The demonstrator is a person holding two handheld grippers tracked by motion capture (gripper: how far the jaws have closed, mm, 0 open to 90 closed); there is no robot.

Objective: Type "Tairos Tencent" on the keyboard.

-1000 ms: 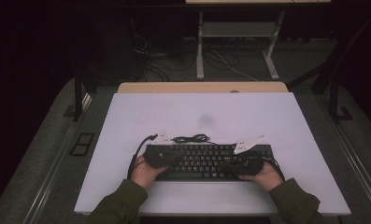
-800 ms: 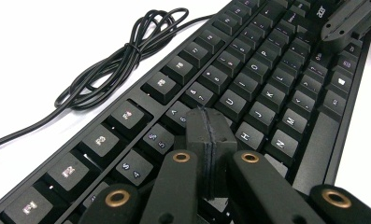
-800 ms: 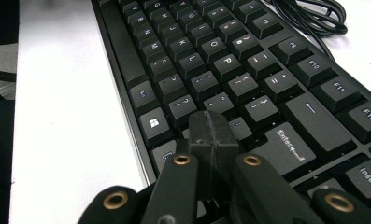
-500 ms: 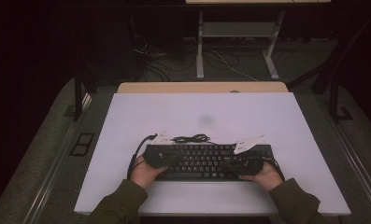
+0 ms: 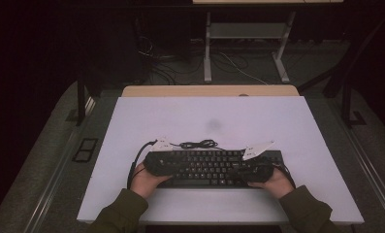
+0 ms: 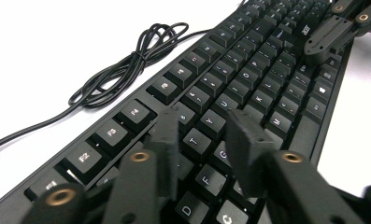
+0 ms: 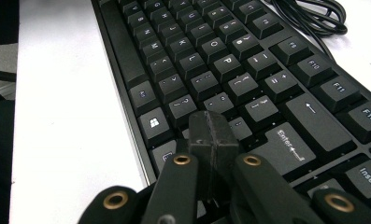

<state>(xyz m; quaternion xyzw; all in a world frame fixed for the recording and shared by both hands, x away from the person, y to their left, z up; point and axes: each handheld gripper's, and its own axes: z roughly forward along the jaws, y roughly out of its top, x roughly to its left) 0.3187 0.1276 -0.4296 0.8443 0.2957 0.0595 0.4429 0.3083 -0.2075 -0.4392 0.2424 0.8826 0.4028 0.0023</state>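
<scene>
**Typing's barely started**

Your left gripper (image 6: 204, 140) has just been opening, jaws parted over the T/G keys with nothing between them. Right gripper (image 7: 212, 128) is pinched closed above the keyboard (image 5: 207, 166), which sits near the table's (image 5: 132, 126) front edge. Most keys left.

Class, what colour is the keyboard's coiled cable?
Black; the cable shows best in the left gripper view.

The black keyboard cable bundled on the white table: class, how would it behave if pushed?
The thin black keyboard cable lies in loose loops, so it is probably floppy and light. Pushed, it would likely slide and deform across the smooth white table, not roll.
</scene>
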